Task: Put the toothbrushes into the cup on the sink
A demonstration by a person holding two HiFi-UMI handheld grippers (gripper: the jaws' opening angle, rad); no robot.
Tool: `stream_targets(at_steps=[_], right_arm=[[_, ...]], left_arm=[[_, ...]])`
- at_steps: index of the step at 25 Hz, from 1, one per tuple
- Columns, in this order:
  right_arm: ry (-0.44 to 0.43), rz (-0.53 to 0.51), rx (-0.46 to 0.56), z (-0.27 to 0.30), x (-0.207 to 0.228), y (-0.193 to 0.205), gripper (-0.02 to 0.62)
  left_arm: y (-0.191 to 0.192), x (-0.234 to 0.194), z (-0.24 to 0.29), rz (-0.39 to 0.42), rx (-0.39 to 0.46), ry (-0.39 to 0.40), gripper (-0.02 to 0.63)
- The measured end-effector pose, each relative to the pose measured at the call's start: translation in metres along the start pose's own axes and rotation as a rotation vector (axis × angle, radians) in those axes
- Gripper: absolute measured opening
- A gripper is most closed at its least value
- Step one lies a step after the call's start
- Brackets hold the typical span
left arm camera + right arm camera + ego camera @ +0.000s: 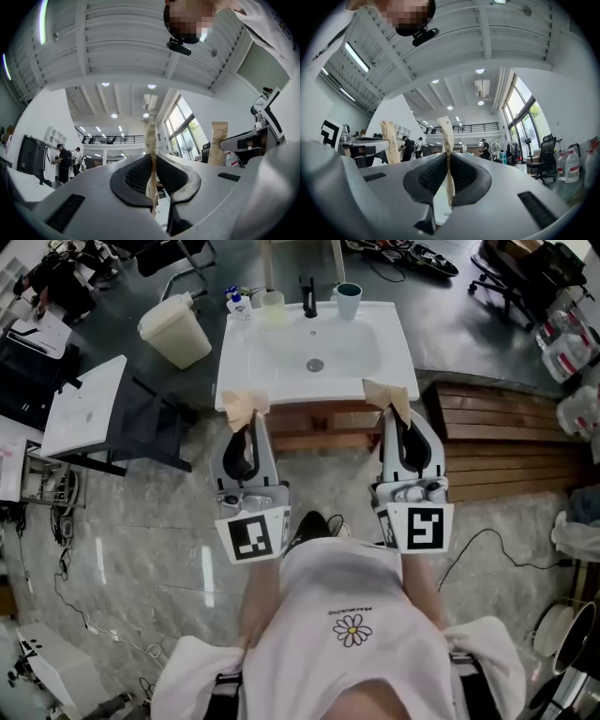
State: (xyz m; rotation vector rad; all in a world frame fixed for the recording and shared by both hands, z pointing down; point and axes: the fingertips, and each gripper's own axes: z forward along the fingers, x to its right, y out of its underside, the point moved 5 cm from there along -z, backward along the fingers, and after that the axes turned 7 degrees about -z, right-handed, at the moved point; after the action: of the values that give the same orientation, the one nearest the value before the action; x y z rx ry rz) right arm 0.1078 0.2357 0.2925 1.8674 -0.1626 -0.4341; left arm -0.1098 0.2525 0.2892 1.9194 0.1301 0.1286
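Note:
Both grippers point upward in front of the white sink. My left gripper is shut on a tan paper-wrapped toothbrush, whose top fans out above the jaws. My right gripper is shut on a second wrapped toothbrush. A teal cup stands on the sink's back edge, right of the black faucet. In the left gripper view the wrapper stands edge-on between the pads of the left gripper. In the right gripper view the wrapper is pinched the same way in the right gripper.
A pale translucent cup and a soap bottle stand on the sink's back left. A beige bin and a white table are to the left. A wooden bench lies to the right. Both gripper views face the ceiling.

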Motion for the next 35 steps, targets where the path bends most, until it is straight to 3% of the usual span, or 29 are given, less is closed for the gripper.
stream_targets(at_steps=[6,14,18,26,35], right_arm=[[0.011,0.046,-0.033,0.001,0.006,0.012,0.021],[0.001,0.077,-0.039,0.01,0.007,0.022,0.021],[0.008,0.079,-0.043,0.026,0.013,0.032,0.021],[0.037,0.061,-0.063,0.093,0.039,0.059,0.021],[0.076,0.032,-0.074,0.216,0.058,0.08,0.021]], left_arm=[[0.0,0.001,-0.004,0.019,-0.025,-0.02,0.044],[-0.007,-0.011,0.001,0.092,0.006,-0.036,0.044],[-0.001,-0.014,0.019,0.085,0.018,-0.03,0.044],[0.03,-0.034,0.103,0.044,0.031,-0.016,0.044],[0.055,-0.077,0.222,0.015,0.074,0.04,0.044]])
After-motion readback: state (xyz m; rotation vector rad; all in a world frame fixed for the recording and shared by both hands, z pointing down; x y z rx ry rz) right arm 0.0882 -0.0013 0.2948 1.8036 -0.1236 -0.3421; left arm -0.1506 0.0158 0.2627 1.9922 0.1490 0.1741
